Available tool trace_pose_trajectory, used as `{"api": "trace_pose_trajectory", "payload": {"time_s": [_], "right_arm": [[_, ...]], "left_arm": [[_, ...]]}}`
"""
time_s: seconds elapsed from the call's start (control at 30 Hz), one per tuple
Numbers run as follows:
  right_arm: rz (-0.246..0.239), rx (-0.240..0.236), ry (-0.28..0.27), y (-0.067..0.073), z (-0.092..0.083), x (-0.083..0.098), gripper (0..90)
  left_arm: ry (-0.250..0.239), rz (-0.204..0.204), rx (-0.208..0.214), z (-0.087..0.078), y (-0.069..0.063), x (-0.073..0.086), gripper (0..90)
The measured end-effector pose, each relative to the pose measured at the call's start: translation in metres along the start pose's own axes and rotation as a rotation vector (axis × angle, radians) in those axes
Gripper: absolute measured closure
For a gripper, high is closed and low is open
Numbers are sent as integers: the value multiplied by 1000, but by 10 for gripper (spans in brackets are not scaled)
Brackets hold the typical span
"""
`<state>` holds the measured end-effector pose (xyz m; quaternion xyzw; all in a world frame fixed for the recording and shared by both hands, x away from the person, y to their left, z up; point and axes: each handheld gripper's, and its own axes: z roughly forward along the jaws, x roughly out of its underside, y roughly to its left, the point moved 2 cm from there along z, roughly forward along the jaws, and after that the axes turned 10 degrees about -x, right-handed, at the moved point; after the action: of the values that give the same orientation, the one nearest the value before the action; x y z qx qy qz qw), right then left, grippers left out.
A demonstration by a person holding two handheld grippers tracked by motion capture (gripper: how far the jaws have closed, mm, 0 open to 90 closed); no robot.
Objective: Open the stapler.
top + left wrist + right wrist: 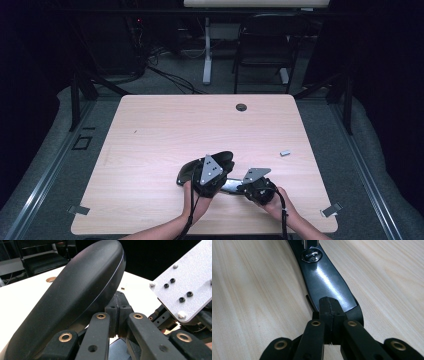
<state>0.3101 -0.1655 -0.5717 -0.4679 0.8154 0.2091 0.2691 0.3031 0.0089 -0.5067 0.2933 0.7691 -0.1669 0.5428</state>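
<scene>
The black chair armrest (205,167) lies on the pale wooden worktop (165,130), near the person's edge, with both claws at it. It has a rounded matte pad on top and a glossy flat bracket (329,287) with a bolt (311,255) in it. It looks rigid and moderately heavy. The pad probably gives a little under pressure, while the shiny bracket is hard and likely slippery. The bracket's thin edge seems the surest place to pinch, since the pad is too wide for these jaws.

The right claw (331,312) is closed, its tips meeting at the bracket's near end; whether they actually nip the plate edge I cannot tell. The left claw (118,312) is also closed, its tips tucked just under the pad's flank, holding nothing I can confirm.

In the high view the hands and the 2 grey plates cover the middle of the armrest. A small grey object (285,153) lies well apart to the right, too small to identify.
</scene>
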Motion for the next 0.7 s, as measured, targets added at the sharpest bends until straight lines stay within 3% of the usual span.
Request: {"api": "trace_pose_trajectory", "payload": {"time_s": [0.4, 0.7], "right_arm": [[8, 6, 5, 0, 0, -1, 900], [12, 1, 3, 0, 0, -1, 900]], "left_arm": [[1, -3, 2, -7, 9, -7, 900], [-5, -43, 8, -18, 22, -14, 900]]}}
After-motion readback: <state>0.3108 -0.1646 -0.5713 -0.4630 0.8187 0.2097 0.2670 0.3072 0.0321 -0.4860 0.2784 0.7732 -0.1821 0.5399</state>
